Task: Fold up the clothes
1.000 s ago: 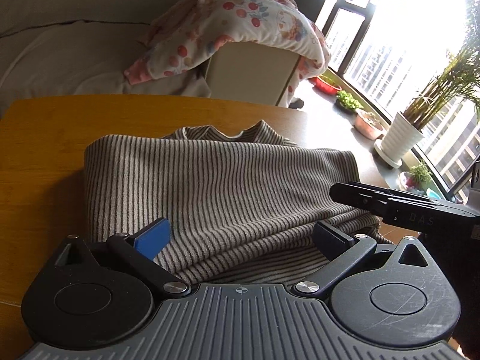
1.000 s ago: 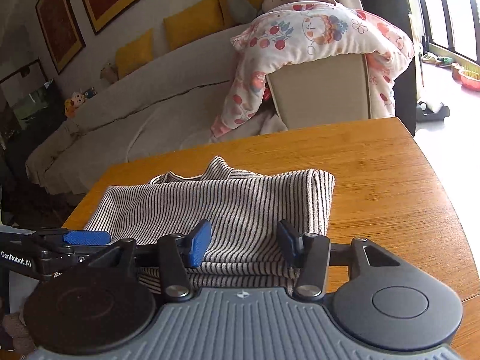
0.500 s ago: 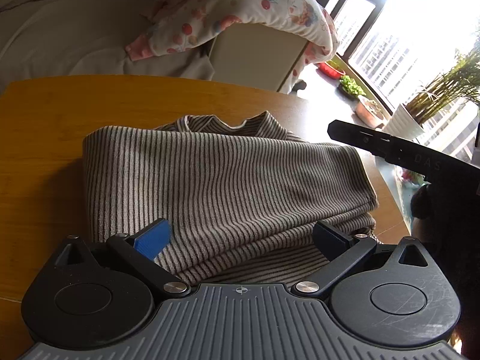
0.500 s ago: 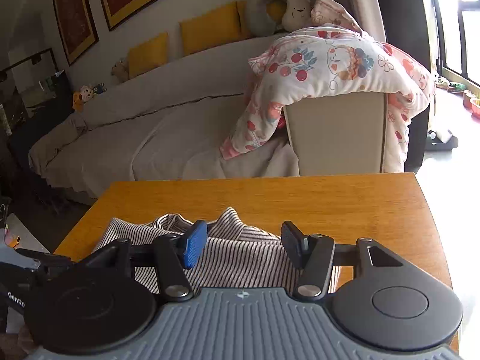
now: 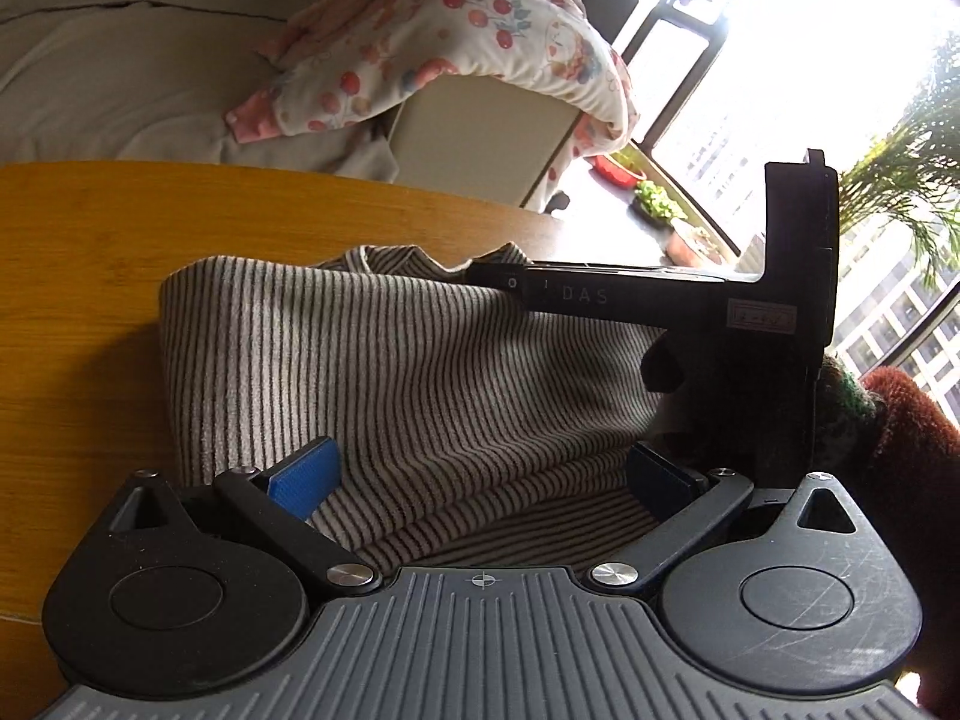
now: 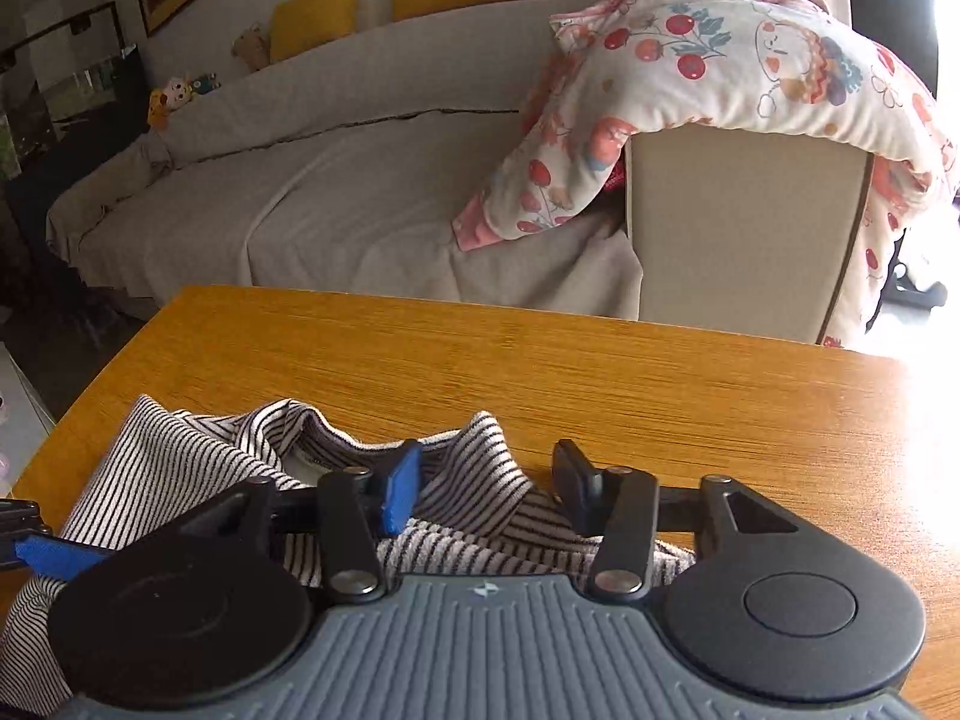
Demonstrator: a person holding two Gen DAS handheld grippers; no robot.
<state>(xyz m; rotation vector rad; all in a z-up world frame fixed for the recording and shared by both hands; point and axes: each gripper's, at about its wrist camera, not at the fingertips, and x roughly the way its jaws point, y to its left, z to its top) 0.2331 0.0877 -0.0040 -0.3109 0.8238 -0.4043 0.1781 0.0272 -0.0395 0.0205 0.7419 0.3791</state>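
The striped shirt [image 5: 420,372] lies folded on the wooden desk [image 5: 90,300], its collar at the far edge toward 12 o'clock. In the left wrist view the left tongs [image 5: 480,474] stand wide over the near folded edge; the blue pad [image 5: 303,471] sits at 9 o'clock and the dark pad at 3 o'clock, with the fabric layers between them but neither pad pressing on the cloth. The right tongs reach across from 3 o'clock as a black bar over the shirt's far edge near the collar.

In the right wrist view the right tongs [image 6: 486,483] sit over the collar [image 6: 360,438]. Their jaws have just been closing and now stand narrow, with a ridge of collar fabric between them; the blue pad [image 6: 402,492] lies against the cloth, while the dark pad at 3 o'clock stands just clear of it. The left tongs' blue tip shows at 9 o'clock. Past the desk at 12 o'clock is a grey sofa [image 6: 330,192], and a cherry-print blanket [image 6: 720,90] hangs over its arm at 1 o'clock.
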